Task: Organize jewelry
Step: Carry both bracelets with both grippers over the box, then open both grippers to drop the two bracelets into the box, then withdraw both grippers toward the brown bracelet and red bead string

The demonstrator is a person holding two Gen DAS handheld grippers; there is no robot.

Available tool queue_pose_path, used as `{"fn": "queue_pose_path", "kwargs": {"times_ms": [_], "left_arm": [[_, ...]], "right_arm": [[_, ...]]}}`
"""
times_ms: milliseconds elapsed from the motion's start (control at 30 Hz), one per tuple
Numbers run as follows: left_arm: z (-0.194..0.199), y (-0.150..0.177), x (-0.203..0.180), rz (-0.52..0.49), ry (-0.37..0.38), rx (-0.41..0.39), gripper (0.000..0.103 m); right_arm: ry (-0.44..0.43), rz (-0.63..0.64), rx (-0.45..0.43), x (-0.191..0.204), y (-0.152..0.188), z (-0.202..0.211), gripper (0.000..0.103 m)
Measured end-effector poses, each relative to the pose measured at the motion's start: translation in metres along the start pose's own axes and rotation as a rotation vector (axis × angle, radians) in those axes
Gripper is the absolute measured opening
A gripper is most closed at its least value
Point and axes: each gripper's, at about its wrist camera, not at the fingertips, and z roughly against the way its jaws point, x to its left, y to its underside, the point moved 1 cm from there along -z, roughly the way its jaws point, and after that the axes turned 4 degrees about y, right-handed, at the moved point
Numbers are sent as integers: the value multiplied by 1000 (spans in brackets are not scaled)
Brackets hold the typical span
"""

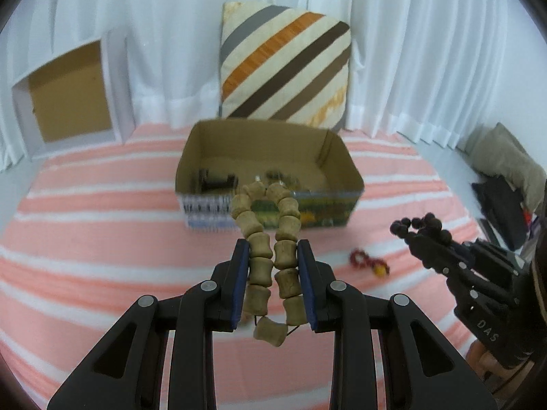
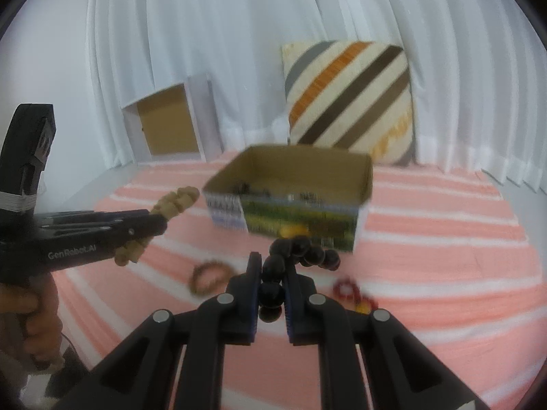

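While left claw pinches the wooden-bead bracelet and right claw clamps the dark-bead bracelet, dangling loops risk snagging the box rim.

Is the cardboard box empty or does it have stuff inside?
Not empty. The open box has a few small dark things on its floor, too blurry to name.
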Motion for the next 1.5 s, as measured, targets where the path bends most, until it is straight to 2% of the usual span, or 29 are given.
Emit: {"fn": "queue_pose_path", "kwargs": {"times_ms": [200, 433, 667, 933, 967, 1000, 1033, 1067, 1100, 1167, 1500], "left_arm": [[-27, -51, 12, -2, -4, -9, 28], [-75, -94, 22, -7, -10, 3, 27], [-130, -104, 28, 8, -20, 59, 28], [-173, -98, 39, 37, -38, 110, 29], [-177, -98, 41, 42, -45, 117, 46], [-179, -99, 42, 50, -51, 118, 61], [-181, -98, 45, 60, -66, 113, 68], [-182, -97, 48, 67, -86, 112, 80], [-183, -97, 51, 76, -96, 110, 87], [-184, -95, 56, 94, -89, 112, 90], [-166, -88, 56, 77, -99, 83, 90]], "right_arm": [[-13, 15, -30, -8, -50, -29, 12], [-5, -3, 7, -24, -93, -93, 12], [3, -37, 82, -47, -108, -158, 12], [3, -39, 145, -61, -105, -200, 13], [4, -39, 150, -62, -105, -203, 13], [3, -40, 162, -63, -103, -207, 19], [7, -43, 168, -64, -101, -209, 27], [13, -46, 164, -65, -100, -210, 52], [21, -53, 154, -67, -100, -210, 66], [26, -61, 139, -71, -99, -209, 66], [44, -69, 102, -74, -96, -199, 66]]}}
